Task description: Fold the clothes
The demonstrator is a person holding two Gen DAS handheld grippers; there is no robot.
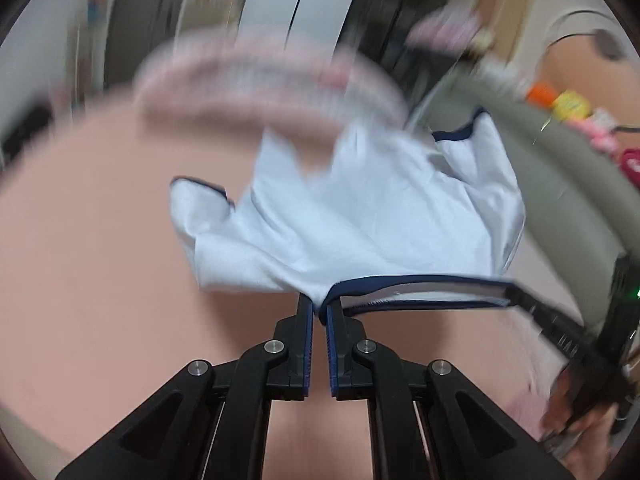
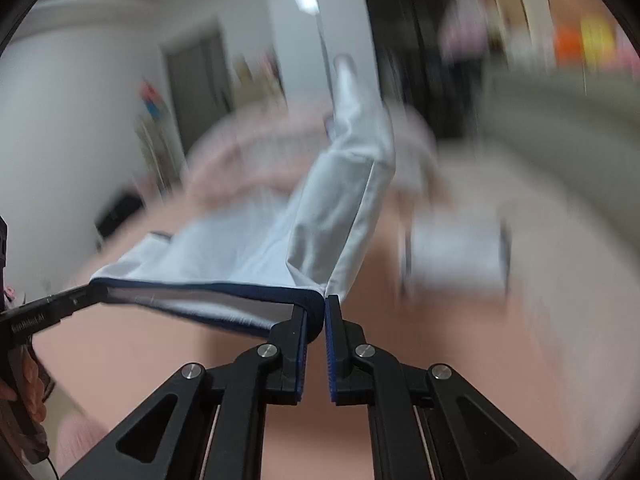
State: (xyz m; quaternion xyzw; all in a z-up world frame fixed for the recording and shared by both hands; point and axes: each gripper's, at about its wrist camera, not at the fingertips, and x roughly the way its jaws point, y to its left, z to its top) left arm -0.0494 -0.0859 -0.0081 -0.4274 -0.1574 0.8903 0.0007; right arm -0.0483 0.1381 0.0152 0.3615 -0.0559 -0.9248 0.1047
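Note:
A white garment with navy trim (image 1: 360, 216) hangs in the air above a pink bed surface (image 1: 100, 280). My left gripper (image 1: 319, 312) is shut on one end of its navy-edged hem. The other end of that hem is pinched by my right gripper (image 1: 516, 294), seen at the right of the left wrist view. In the right wrist view the right gripper (image 2: 323, 308) is shut on the garment (image 2: 256, 248), and the left gripper (image 2: 90, 294) holds the far end at the left. The hem is stretched taut between them; the rest of the cloth trails away from me.
A pink-and-white striped bundle of cloth (image 1: 264, 80) lies farther back on the bed. A folded white piece (image 2: 456, 256) lies on the bed to the right. A grey-green padded edge (image 1: 560, 184) runs along the right. A person's hand (image 2: 32, 384) holds the left gripper's handle.

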